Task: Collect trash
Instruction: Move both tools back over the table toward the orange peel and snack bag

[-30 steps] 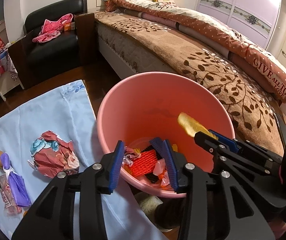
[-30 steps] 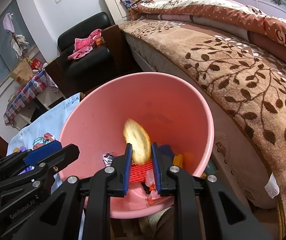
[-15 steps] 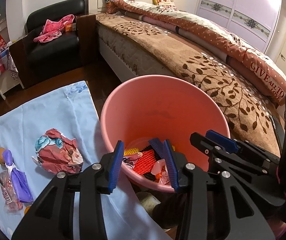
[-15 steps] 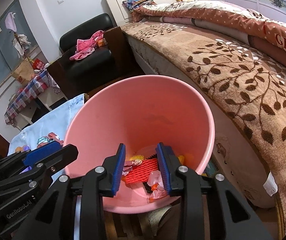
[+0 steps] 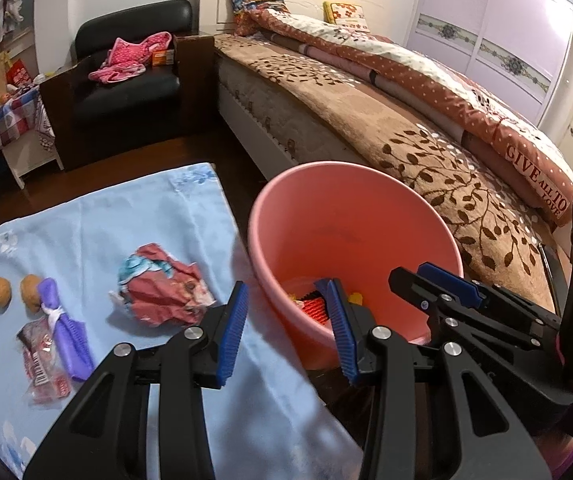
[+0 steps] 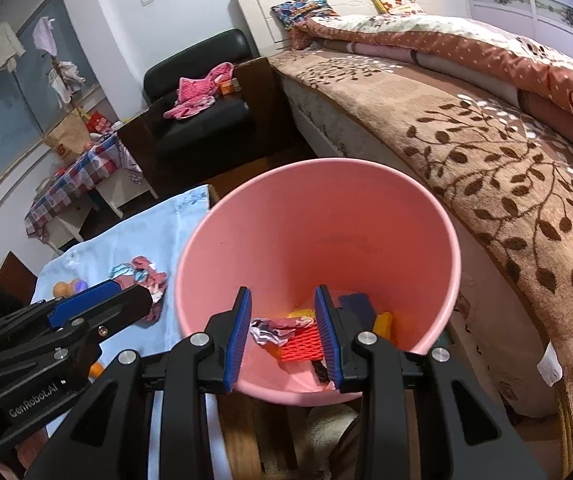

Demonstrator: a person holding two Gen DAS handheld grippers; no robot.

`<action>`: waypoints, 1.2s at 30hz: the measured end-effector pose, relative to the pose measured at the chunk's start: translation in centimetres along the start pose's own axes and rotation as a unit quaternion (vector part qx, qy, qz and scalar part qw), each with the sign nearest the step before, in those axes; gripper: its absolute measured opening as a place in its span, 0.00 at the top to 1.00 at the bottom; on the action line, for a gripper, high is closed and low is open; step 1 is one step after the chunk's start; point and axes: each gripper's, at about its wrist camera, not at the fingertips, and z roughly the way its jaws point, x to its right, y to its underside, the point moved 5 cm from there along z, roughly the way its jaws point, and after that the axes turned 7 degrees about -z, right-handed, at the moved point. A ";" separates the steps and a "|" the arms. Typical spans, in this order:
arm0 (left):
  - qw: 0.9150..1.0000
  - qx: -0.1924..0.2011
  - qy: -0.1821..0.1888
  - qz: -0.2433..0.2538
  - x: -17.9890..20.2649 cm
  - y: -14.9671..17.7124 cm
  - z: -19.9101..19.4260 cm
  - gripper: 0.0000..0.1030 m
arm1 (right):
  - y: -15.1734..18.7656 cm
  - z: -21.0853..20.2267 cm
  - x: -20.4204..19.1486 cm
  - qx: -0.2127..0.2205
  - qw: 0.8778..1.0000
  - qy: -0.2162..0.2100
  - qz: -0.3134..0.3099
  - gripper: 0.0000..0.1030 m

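Pink bucket (image 6: 426, 216), right claw (image 6: 282, 330) above, angled down, empty

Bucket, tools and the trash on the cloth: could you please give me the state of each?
Bucket: upright, trash in the bottom.
Right tool: open, empty, over the bucket.
Left tool: open, empty.
Crumpled wrapper: on the cloth.
Purple bag: on the cloth.
Two nuts: on the cloth.
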 end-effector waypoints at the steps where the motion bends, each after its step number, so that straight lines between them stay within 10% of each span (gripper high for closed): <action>1: 1.000 0.001 -0.002 -0.002 -0.3 0.1 -0.2 0.60 | 0.0 -0.1 -0.3 0.000 1.000 -0.002 -0.003 0.69; 36: 0.984 0.005 -0.093 -0.154 -20.5 7.5 -7.3 0.60 | 3.0 1.0 -10.6 -0.035 0.988 -0.091 -0.117 0.69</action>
